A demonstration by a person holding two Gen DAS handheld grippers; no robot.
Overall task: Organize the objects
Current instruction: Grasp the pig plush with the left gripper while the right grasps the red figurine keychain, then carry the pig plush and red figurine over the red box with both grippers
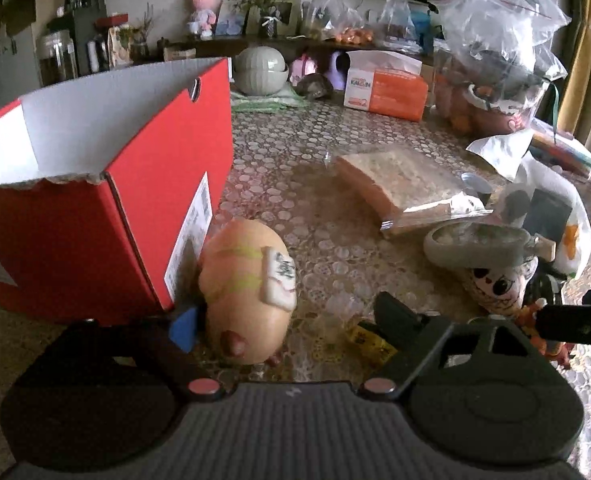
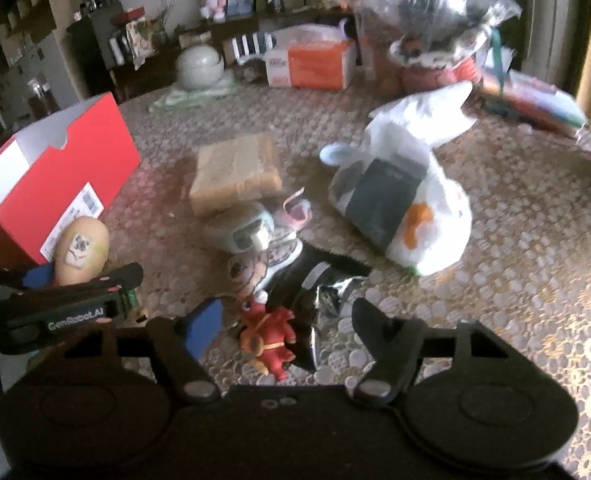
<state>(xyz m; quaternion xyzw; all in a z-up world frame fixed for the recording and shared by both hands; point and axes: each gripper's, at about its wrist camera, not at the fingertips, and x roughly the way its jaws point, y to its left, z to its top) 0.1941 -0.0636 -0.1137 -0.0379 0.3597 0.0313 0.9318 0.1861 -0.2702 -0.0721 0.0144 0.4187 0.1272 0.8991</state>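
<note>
A tan egg-shaped toy [image 1: 247, 292] with a white tag stands on the table beside an open red cardboard box [image 1: 107, 216]. My left gripper [image 1: 287, 320] is open; its blue left pad is close beside the toy and the right finger stands clear of it. The toy [image 2: 81, 250] and box [image 2: 59, 184] also show in the right wrist view. My right gripper [image 2: 287, 324] is open, low over a small red figure [image 2: 269, 340] lying between its fingers. A big-headed doll [image 2: 249, 272] and a black item [image 2: 319, 280] lie just beyond.
A wrapped bread loaf [image 1: 399, 184] lies mid-table. A white plastic bag [image 2: 403, 204], an orange tissue box [image 1: 387, 88], a grey bowl [image 1: 261, 70] and a clear bag of items [image 1: 499, 40] crowd the far and right side. A yellow wrapper [image 1: 369, 340] lies near my left gripper.
</note>
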